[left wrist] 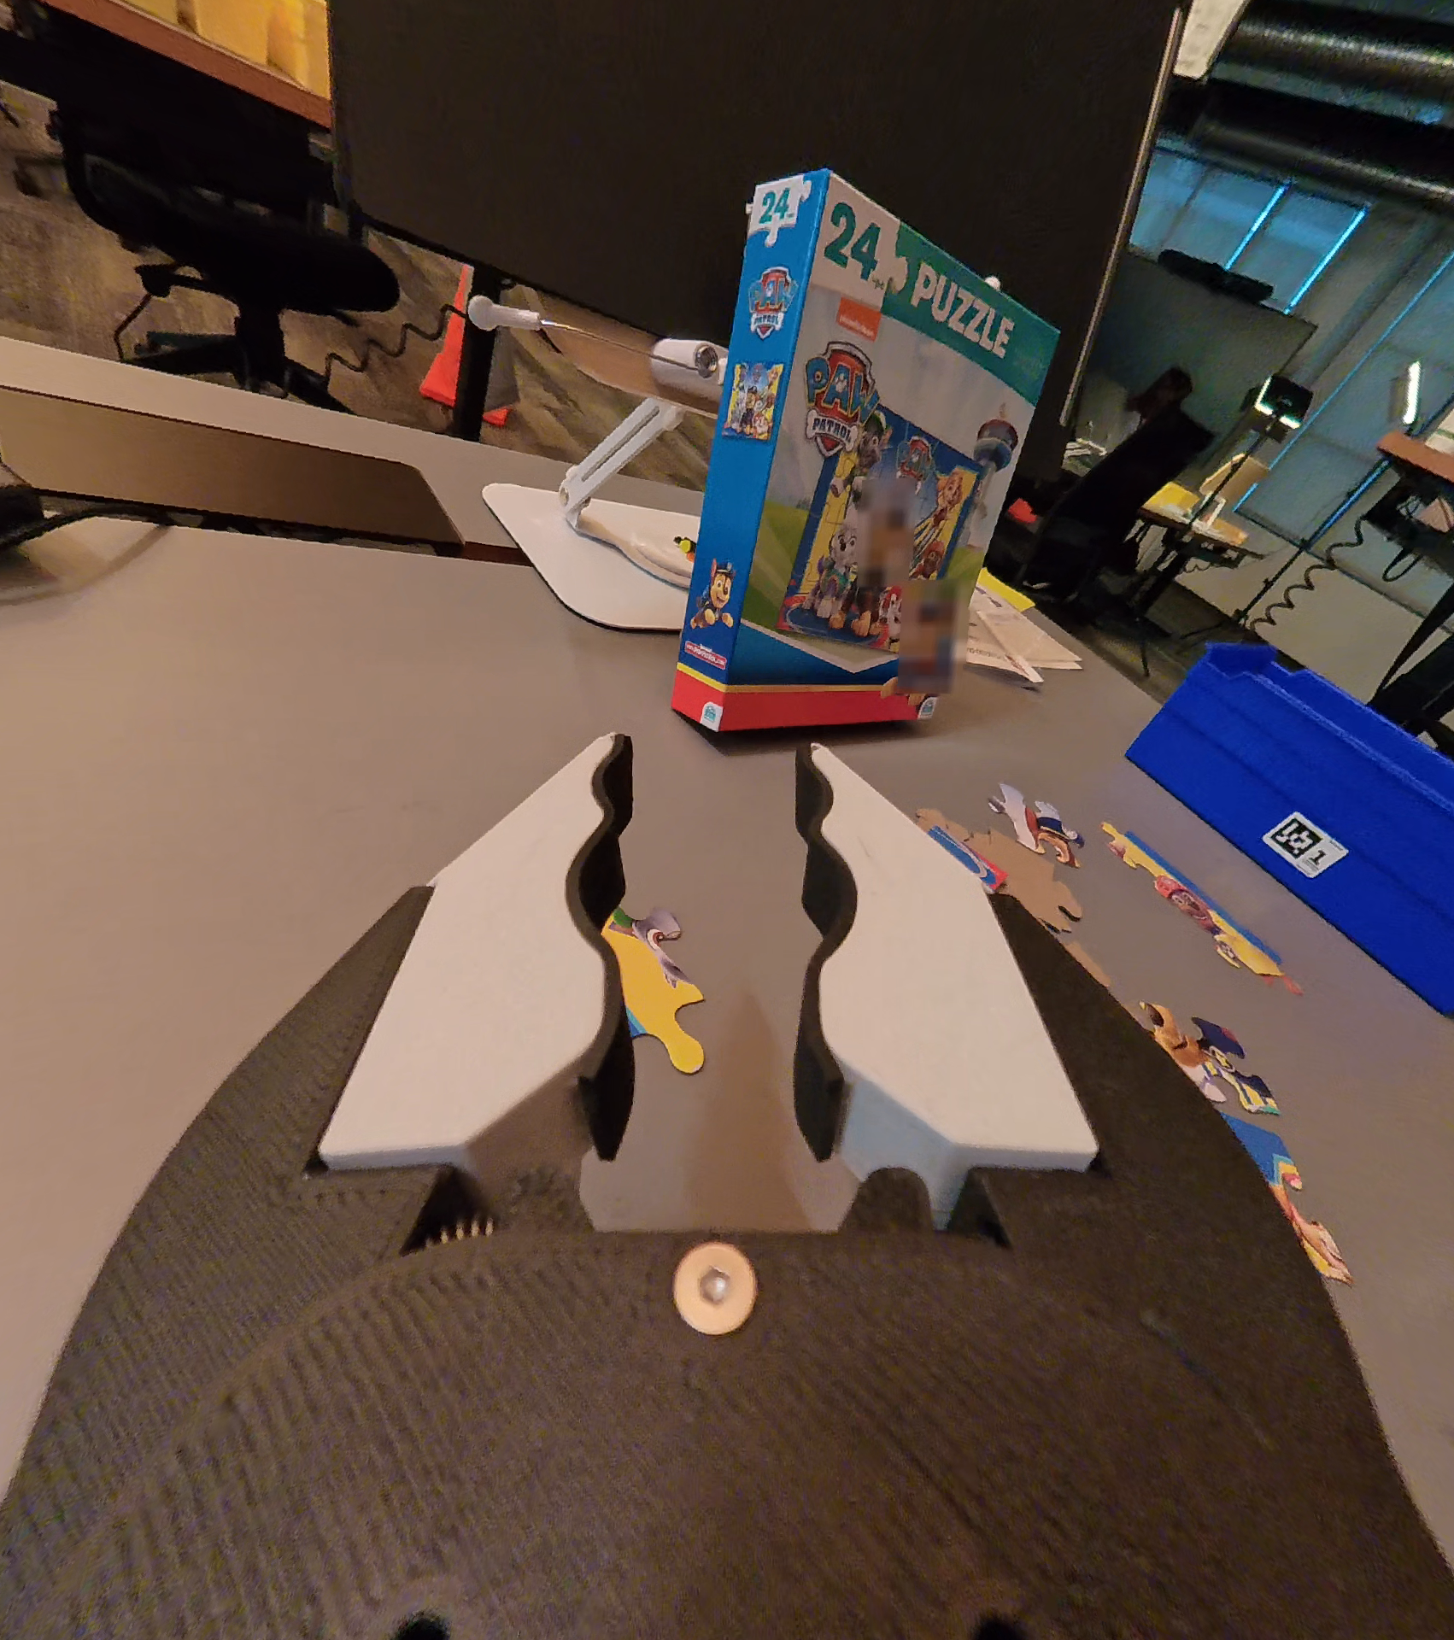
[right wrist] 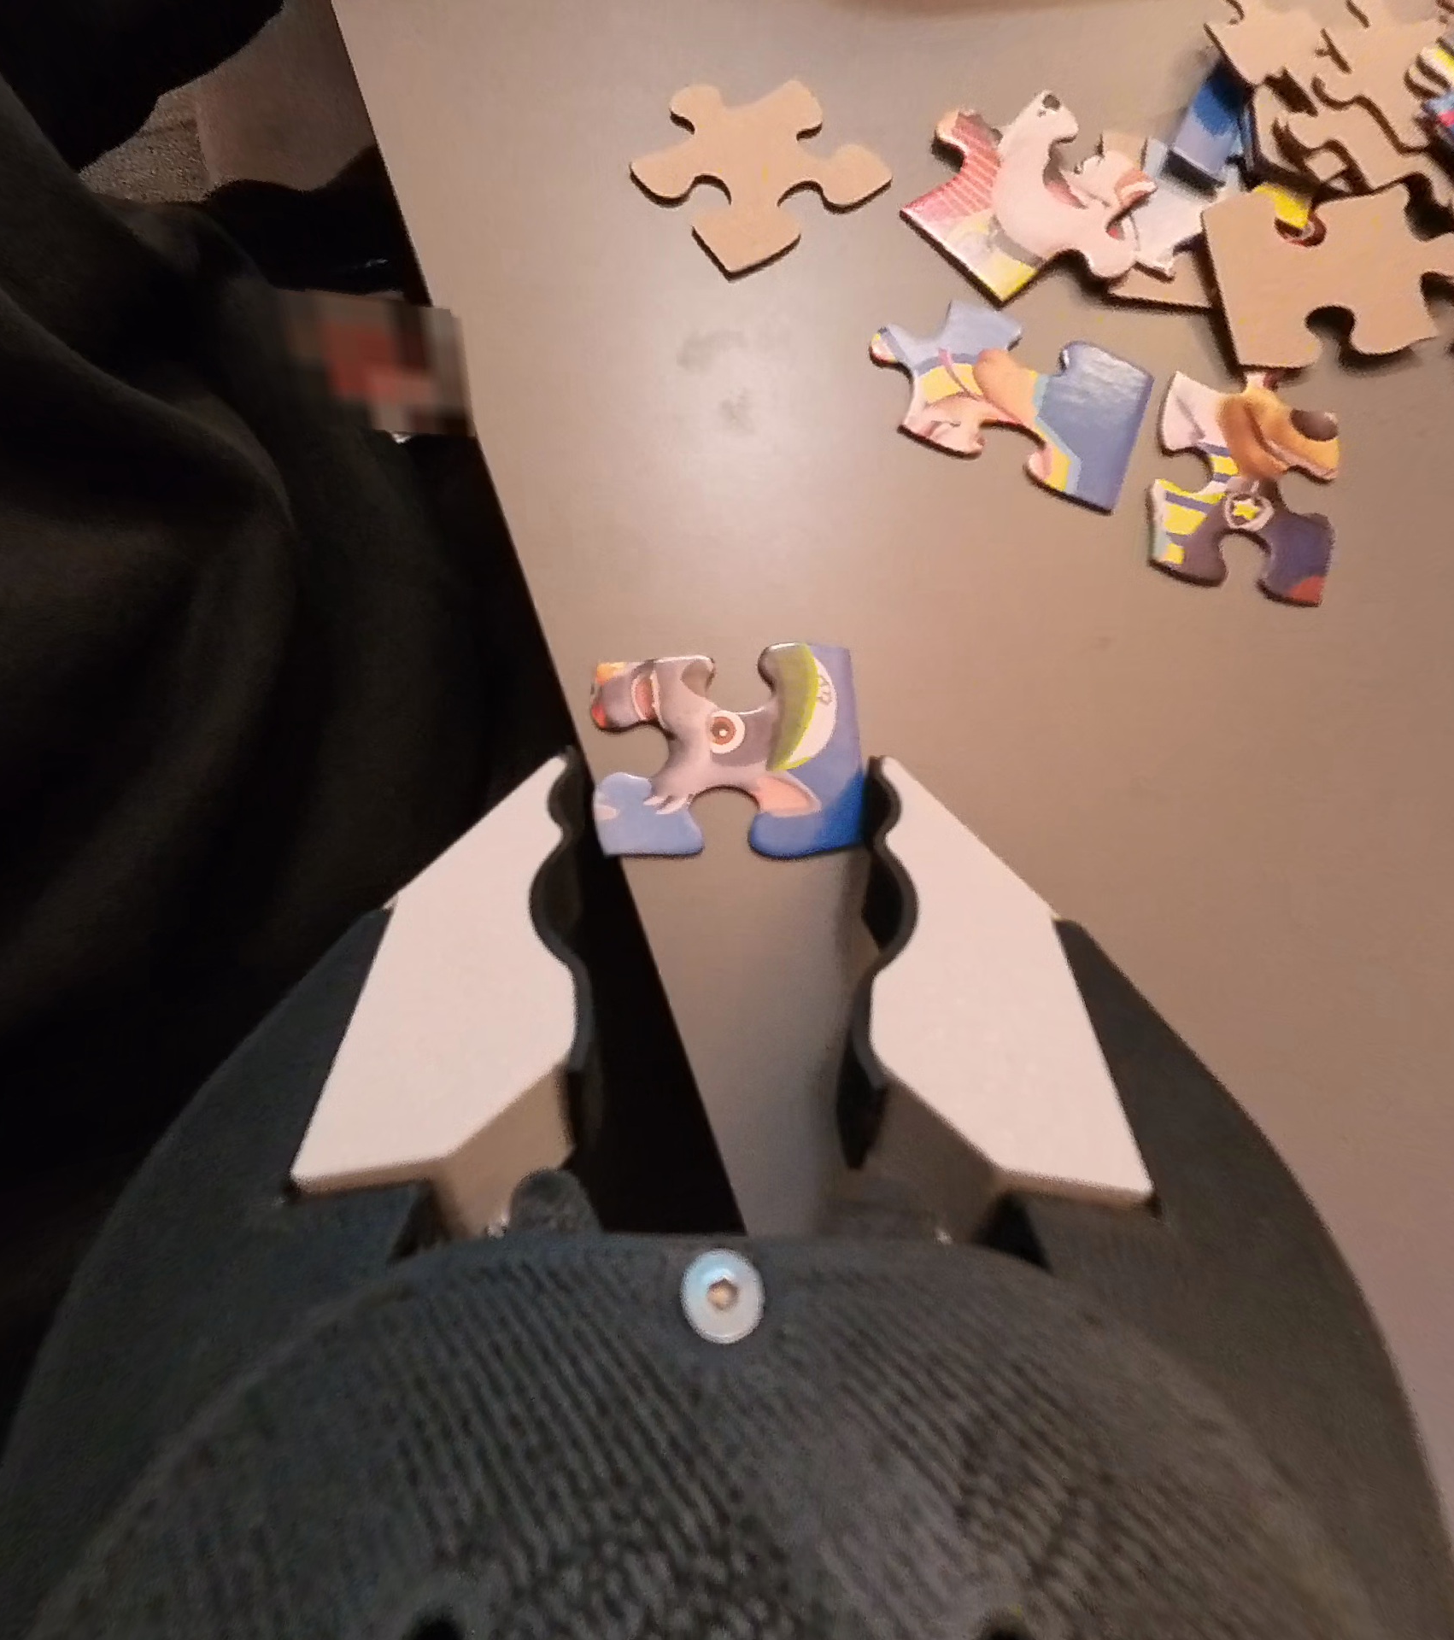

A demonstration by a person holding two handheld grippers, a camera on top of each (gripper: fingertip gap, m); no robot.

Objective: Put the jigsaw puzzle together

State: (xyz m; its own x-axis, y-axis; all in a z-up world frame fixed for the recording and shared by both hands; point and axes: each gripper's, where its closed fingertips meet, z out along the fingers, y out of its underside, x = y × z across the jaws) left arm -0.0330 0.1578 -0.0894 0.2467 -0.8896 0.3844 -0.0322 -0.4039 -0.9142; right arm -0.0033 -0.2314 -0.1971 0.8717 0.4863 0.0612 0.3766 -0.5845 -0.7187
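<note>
Hovering low over the grey surface [right wrist: 794, 550], the right claw [right wrist: 719, 781] stands wide open around a blue and grey puzzle piece [right wrist: 728, 754] that lies picture-up at the very edge of the surface, beside a person's dark clothing [right wrist: 129, 532]. Its right pad [right wrist: 883, 799] seems to touch the piece's straight side; whether the left pad [right wrist: 568, 799] touches it I cannot tell, and I see nothing pressing, so I judge the piece not gripped.

The left claw [left wrist: 710, 754] is partly open and bare, its fingers apart over the surface, with a yellow piece [left wrist: 661, 985] lying flat beneath them, partly hidden under the left finger. A puzzle box [left wrist: 865, 461] stands upright just beyond its tips, a blue bin [left wrist: 1362, 825] sits off to the right, and loose pieces [right wrist: 1149, 355] lie scattered, some face-down.

The risk, as I judge it: the piece is thin, flat and at the rim. A squeeze across its edges could buckle it or skid it off the surface toward the person's lap. The left claw, if pushed forward, could tip the box.
</note>
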